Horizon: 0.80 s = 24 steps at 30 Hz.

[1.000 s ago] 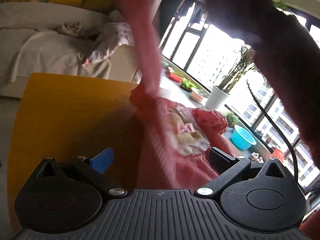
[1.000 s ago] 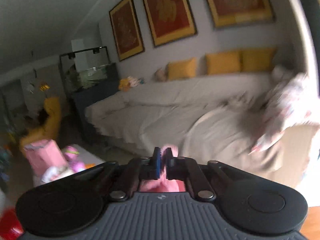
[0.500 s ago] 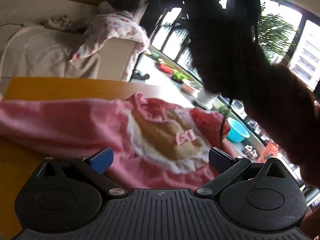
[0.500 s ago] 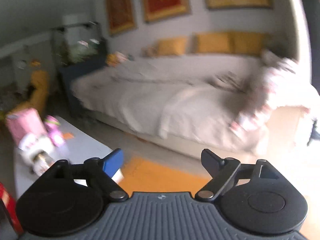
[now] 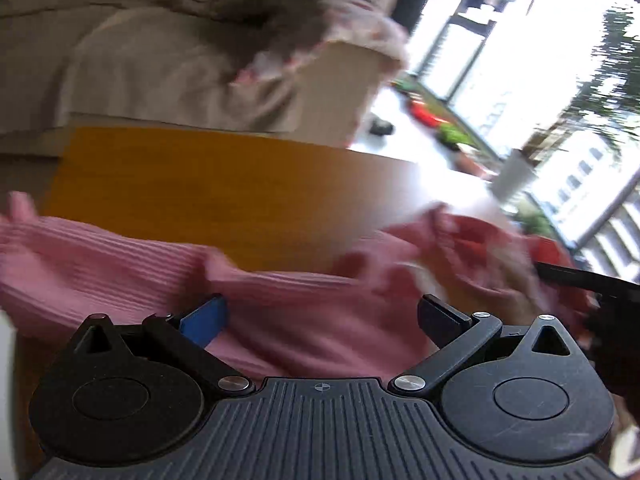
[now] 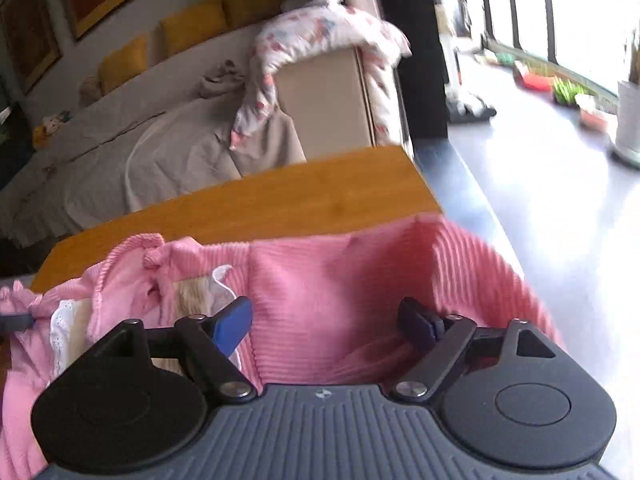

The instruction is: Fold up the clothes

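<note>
Left gripper [image 5: 322,316]: I see its fingers spread wide, nothing pinched between them, hanging just over the pink cloth.
Right gripper [image 6: 326,320]: mine here is spread wide too, empty, with ribbed pink cloth below and between the fingers.
Pink garment [image 6: 332,280]: it lies across the near part of the wooden table [image 6: 256,204], ribbed knit, with a knotted bow and a white lace trim at its left side (the right wrist view shows these best).
Sleeve [image 5: 80,256]: in the left wrist view a long ribbed stretch runs off toward the left edge of the table; I think it is a sleeve, though motion blur makes this unsure.
Sofa [image 6: 140,148]: it stands behind the table under a beige cover.
Floral blanket [image 6: 320,36]: draped over the sofa's arm.
Yellow cushions [image 6: 192,28]: lined up along the sofa back.
</note>
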{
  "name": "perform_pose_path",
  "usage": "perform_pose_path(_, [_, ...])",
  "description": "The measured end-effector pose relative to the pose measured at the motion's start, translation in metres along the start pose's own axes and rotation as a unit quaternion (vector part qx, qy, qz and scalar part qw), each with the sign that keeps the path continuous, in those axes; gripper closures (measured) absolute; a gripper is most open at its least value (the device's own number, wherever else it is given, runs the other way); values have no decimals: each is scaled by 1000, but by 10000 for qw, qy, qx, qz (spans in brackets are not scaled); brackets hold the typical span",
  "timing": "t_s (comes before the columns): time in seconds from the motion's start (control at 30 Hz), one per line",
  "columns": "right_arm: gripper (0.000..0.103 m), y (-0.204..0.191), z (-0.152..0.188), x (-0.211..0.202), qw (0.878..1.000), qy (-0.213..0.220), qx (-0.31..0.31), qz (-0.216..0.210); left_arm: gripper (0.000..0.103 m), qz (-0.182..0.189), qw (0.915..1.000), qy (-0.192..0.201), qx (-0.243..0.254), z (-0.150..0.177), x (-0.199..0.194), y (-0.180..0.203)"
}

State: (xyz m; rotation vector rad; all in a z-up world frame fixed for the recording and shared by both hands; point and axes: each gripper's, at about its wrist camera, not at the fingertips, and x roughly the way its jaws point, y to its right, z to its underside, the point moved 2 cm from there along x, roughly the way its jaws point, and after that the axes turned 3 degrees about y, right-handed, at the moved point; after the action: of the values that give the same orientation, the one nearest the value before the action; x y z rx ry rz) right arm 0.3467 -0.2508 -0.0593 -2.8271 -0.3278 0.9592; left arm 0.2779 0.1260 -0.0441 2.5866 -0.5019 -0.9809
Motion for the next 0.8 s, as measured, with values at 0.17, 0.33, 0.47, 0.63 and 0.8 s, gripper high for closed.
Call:
perform_pose_path(0.17, [56, -57, -11, -3, 9901, -57, -595, -1269, 0, -384, 9991, 125, -138, -5, -7, -18])
perform_pose_path(0.33, [58, -112, -10, 41, 9740, -620, -802, -2024, 0, 670, 9977, -19, 100, 12, -6, 16])
perform_pose_path(0.47, [65, -136, -10, 66, 9642, -1127, -925, -2214, 0, 1066, 9942, -90, 132, 23, 0, 22])
perform_pose_path(0.63, [96, -143, -35, 54, 9694, -786, -728, -2209, 0, 1152, 9933, -25, 93, 20, 3, 11])
perform_pose_path(0.8, [86, -136, -65, 61, 9816, -226, -660, -1780, 0, 739, 9973, 1, -52, 14, 4, -3])
